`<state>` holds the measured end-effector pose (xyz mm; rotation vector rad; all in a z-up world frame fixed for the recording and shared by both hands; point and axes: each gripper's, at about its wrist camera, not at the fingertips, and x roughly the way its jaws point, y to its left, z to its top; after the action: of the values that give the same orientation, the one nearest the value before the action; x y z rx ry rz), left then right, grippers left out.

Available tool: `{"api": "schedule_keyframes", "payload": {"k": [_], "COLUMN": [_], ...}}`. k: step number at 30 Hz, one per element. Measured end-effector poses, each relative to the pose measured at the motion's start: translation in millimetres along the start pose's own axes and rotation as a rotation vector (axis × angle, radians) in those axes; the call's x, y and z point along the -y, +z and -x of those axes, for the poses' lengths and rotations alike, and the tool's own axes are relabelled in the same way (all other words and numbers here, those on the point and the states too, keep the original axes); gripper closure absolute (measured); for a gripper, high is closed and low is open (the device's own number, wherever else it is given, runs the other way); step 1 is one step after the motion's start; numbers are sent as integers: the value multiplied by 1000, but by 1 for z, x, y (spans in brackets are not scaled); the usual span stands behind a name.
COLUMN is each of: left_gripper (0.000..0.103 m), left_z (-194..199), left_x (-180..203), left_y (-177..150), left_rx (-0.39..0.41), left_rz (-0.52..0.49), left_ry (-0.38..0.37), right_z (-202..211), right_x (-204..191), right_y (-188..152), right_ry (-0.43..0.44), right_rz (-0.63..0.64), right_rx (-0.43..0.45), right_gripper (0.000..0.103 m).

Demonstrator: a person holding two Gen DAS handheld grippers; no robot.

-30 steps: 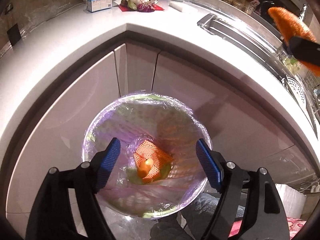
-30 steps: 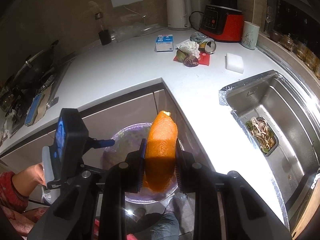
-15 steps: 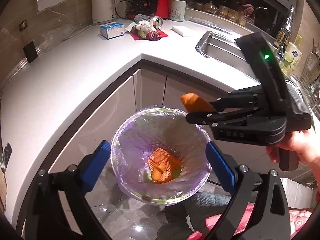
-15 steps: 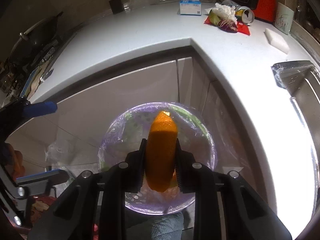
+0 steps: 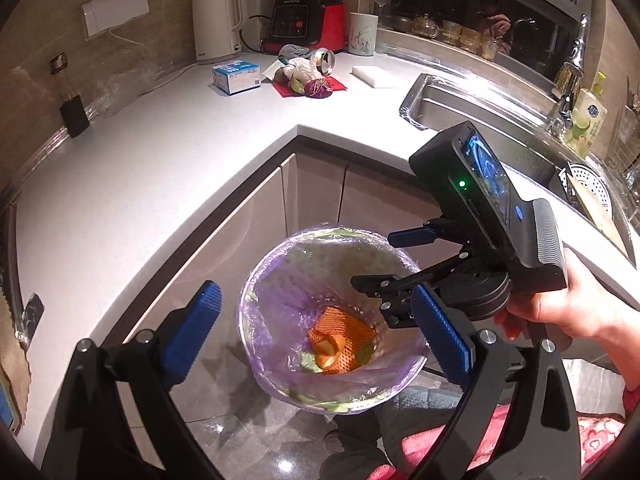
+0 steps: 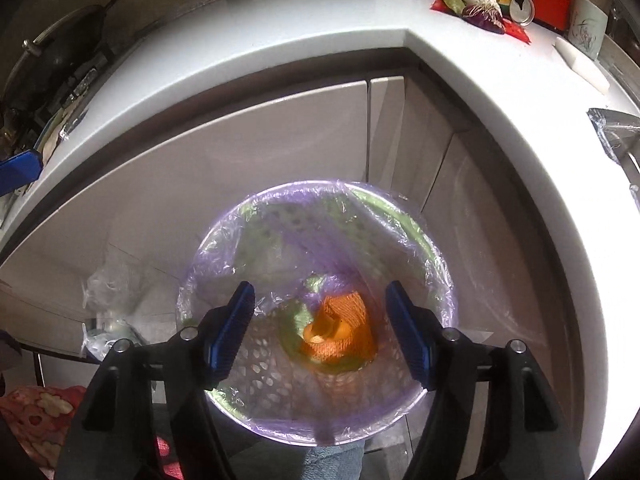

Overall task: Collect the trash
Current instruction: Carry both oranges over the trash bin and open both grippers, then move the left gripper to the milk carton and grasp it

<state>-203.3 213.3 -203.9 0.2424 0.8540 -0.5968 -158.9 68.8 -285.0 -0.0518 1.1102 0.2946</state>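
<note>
A round bin lined with a purple plastic bag stands on the floor at the cabinet corner. At its bottom lie an orange net, orange peel and green scraps. My left gripper hangs open above the bin with nothing between its fingers. My right gripper is right over the bin, its jaws opening and empty; the orange peel shows blurred below them in the bin. The left wrist view shows the right gripper from the side, held by a hand.
On the white counter lie a trash pile with a can, a blue box and a white sponge. A kettle and a red appliance stand behind. The sink is to the right.
My right gripper came down over the bin and its jaws parted; the orange peel it held is out of them and in the bin. My left gripper rose and drew back a little.
</note>
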Motion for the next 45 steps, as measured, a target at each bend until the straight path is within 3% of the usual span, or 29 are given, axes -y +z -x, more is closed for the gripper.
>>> {"api": "schedule_keyframes", "payload": {"k": [7, 12, 20, 26, 35, 45], "left_gripper": [8, 7, 7, 7, 7, 7], "left_z": [20, 30, -4, -63, -160, -255], "left_x": [6, 7, 4, -28, -93, -138], "left_y": [26, 64, 137, 203, 289, 324], "left_rx": [51, 95, 135, 121, 97, -16], "left_rz": [4, 21, 63, 176, 325, 431], "left_ry": [-39, -71, -17, 83, 189, 265], "right_z": [70, 129, 186, 184, 144, 105], "right_x": [7, 30, 94, 145, 214, 266], "right_y": [17, 32, 57, 78, 124, 167], "right_ry": [-51, -124, -221, -208, -186, -145], "right_rz": [-23, -63, -114, -147, -139, -138], "right_rx": [142, 256, 359, 377, 337, 299], "right_gripper": [26, 15, 8, 7, 7, 7]}}
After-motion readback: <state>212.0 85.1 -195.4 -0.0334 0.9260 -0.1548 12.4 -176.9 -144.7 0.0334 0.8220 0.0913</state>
